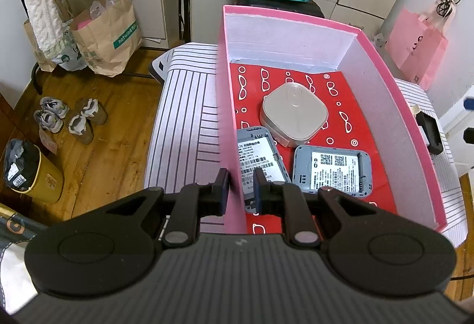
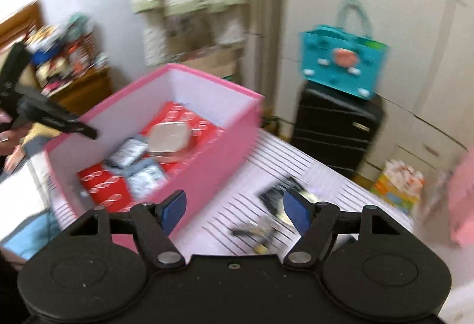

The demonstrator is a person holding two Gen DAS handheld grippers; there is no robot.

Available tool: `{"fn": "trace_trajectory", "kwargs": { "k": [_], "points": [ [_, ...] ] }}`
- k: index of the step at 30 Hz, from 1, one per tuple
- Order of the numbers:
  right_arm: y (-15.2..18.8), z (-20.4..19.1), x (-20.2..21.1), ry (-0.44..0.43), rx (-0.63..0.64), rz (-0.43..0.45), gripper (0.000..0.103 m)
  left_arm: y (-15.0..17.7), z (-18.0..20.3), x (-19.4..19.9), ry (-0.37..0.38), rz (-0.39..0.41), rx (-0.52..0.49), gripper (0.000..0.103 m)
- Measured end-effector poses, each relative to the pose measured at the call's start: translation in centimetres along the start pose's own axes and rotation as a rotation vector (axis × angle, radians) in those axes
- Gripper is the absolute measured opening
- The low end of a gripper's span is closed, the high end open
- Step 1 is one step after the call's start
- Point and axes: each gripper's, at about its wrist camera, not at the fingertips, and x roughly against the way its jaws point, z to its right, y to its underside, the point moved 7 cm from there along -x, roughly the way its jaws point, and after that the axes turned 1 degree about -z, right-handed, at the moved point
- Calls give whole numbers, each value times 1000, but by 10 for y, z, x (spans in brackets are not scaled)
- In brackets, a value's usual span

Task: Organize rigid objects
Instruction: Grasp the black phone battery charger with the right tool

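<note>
A pink box (image 1: 385, 81) with a red patterned lining stands on a striped table (image 1: 183, 116). Inside lie a beige square case (image 1: 294, 113) and two grey devices (image 1: 260, 158) (image 1: 331, 172) with label stickers up. My left gripper (image 1: 241, 193) is shut on the box's near left wall, one finger inside and one outside. In the right wrist view the pink box (image 2: 213, 152) sits to the left and the picture is blurred. My right gripper (image 2: 235, 210) hangs open above the table beside the box with nothing between its fingers. Under it lie a flat black item (image 2: 280, 190) and a small dark and yellow piece (image 2: 257, 232).
A black block (image 1: 431, 134) lies on the table right of the box. Behind the table, a teal felt bag (image 2: 340, 66) rests on a black case (image 2: 334, 128). A pink bag (image 1: 417, 48) hangs at the right. Paper bags (image 1: 106, 36), shoes (image 1: 68, 116) and a yellow bin (image 1: 35, 172) stand on the floor to the left.
</note>
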Motion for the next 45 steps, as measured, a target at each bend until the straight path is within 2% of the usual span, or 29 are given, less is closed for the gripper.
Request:
{"fn": "trace_trajectory", "kwargs": {
  "k": [6, 9, 12, 16, 18, 21, 22, 24, 27, 29, 31, 35, 40, 42, 45],
  "points": [
    [58, 53, -15, 141, -179, 21, 77, 1, -1, 1, -9, 0, -7, 15],
    [81, 79, -29, 183, -289, 11, 77, 0, -1, 0, -10, 0, -7, 15],
    [95, 101, -45, 198, -418, 0, 77, 0, -1, 0, -9, 0, -5, 15],
    [103, 127, -66, 156, -592, -15, 77, 0, -1, 0, -10, -1, -6, 15],
    [104, 133, -75, 138, -630, -23, 78, 0, -1, 0, -9, -1, -4, 15],
    [102, 137, -92, 152, -631, -28, 74, 0, -2, 1, -7, -2, -1, 15],
    [102, 138, -95, 164, -619, -19, 67, 0, -2, 1, -8, -2, 0, 15],
    [98, 138, -99, 186, -554, 7, 67, 0, -2, 2, -8, -3, 0, 15],
    [93, 139, -97, 190, -520, 2, 67, 0, -3, 2, -13, -5, 1, 15],
    [93, 138, -96, 196, -499, -11, 73, 0, -2, 2, -13, -7, 2, 15],
    [96, 136, -97, 208, -471, -58, 74, 0, -2, 3, -14, -8, 5, 15],
    [101, 123, -100, 260, -340, -81, 74, 0, -2, 2, -9, -6, 15, 15],
    [101, 125, -100, 258, -315, -48, 74, 0, -1, 2, -13, -6, 13, 15],
    [101, 127, -100, 264, -320, -33, 68, 0, -2, 2, -15, -6, 13, 15],
    [97, 123, -95, 257, -296, -44, 67, 0, -1, 2, -15, -8, 16, 15]
  ]
}}
